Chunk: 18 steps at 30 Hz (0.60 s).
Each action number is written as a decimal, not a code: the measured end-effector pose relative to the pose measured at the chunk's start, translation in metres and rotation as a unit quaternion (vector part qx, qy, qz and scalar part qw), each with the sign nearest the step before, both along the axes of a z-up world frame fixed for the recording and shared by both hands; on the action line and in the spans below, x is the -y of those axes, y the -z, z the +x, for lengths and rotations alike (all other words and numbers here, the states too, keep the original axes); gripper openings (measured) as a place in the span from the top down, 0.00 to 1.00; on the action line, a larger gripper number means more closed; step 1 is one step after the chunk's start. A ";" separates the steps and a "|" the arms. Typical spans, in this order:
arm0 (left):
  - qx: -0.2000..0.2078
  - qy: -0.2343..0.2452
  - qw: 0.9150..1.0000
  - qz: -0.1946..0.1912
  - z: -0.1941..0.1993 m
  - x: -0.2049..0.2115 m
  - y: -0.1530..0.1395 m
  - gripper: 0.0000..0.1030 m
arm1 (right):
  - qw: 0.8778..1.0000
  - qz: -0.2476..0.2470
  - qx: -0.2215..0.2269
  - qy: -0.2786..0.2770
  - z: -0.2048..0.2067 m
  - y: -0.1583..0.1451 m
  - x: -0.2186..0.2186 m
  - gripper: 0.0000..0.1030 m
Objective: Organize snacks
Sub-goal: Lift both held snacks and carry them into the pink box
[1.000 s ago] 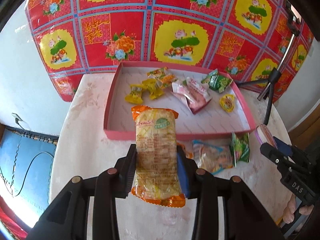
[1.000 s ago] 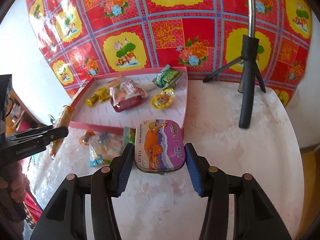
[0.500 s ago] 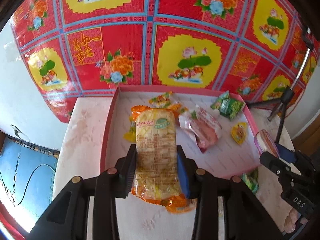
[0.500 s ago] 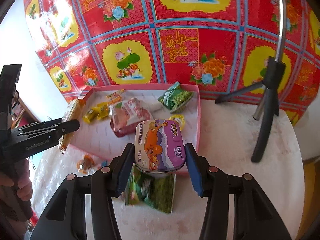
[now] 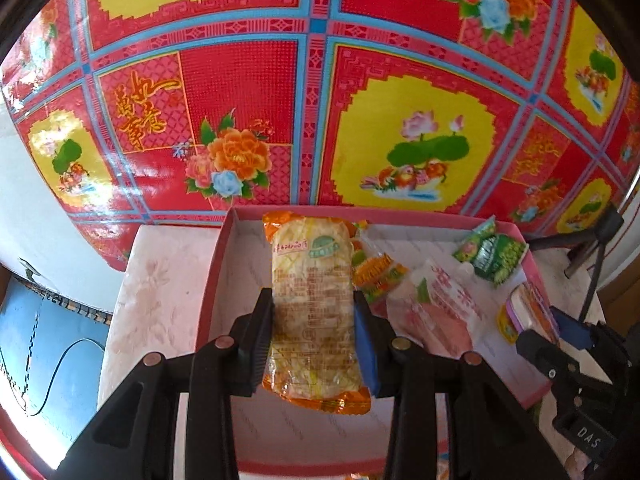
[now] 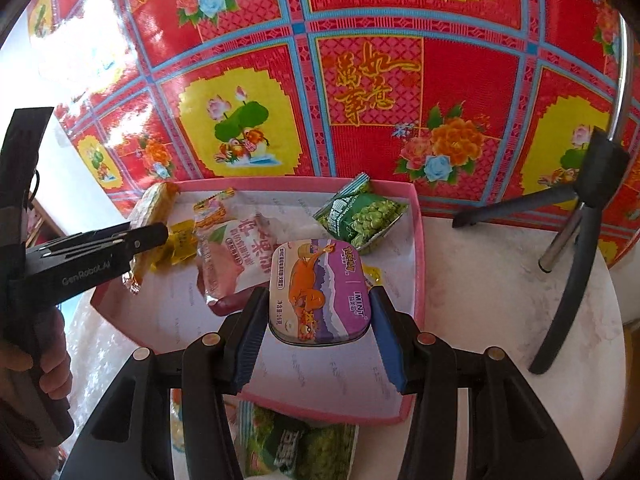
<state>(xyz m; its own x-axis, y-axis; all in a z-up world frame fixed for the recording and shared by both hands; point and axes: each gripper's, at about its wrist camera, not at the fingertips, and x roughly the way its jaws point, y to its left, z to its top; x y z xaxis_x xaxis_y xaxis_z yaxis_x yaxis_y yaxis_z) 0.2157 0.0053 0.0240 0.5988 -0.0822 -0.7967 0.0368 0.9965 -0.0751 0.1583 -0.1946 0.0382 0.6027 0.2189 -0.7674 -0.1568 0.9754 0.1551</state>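
My left gripper (image 5: 313, 344) is shut on a long orange-edged snack packet (image 5: 312, 304), held above the left part of the pink tray (image 5: 216, 276). My right gripper (image 6: 318, 334) is shut on a purple mint tin (image 6: 318, 292) with an orange cartoon creature, over the tray's (image 6: 418, 264) right front part. Inside the tray lie a pink-and-white packet (image 6: 236, 256), a green pea packet (image 6: 364, 210), yellow wrapped sweets (image 6: 182, 244) and an orange-striped packet (image 5: 376, 270). The left gripper with its packet (image 6: 150, 216) shows at the left of the right wrist view.
The tray sits on a pale round table (image 6: 500, 288) against a red, yellow and blue patterned sheet (image 5: 320, 100). A black tripod (image 6: 576, 240) stands at the right. A green packet (image 6: 300, 448) lies on the table in front of the tray. A hand (image 6: 44, 364) grips the left tool.
Both grippers have travelled forward from over the table to above the tray, each still holding its item. The loose packets in front of the tray have slipped below the views.
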 end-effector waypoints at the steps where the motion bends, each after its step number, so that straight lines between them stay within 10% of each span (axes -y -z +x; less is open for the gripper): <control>1: 0.000 -0.002 1.000 -0.001 0.004 -0.001 0.001 0.62 | 1.000 0.001 -0.001 0.001 0.001 0.001 0.000 0.50; 18: -0.008 -0.008 1.000 0.025 0.042 -0.010 0.025 0.62 | 1.000 0.004 -0.005 0.011 0.025 0.016 0.003 0.50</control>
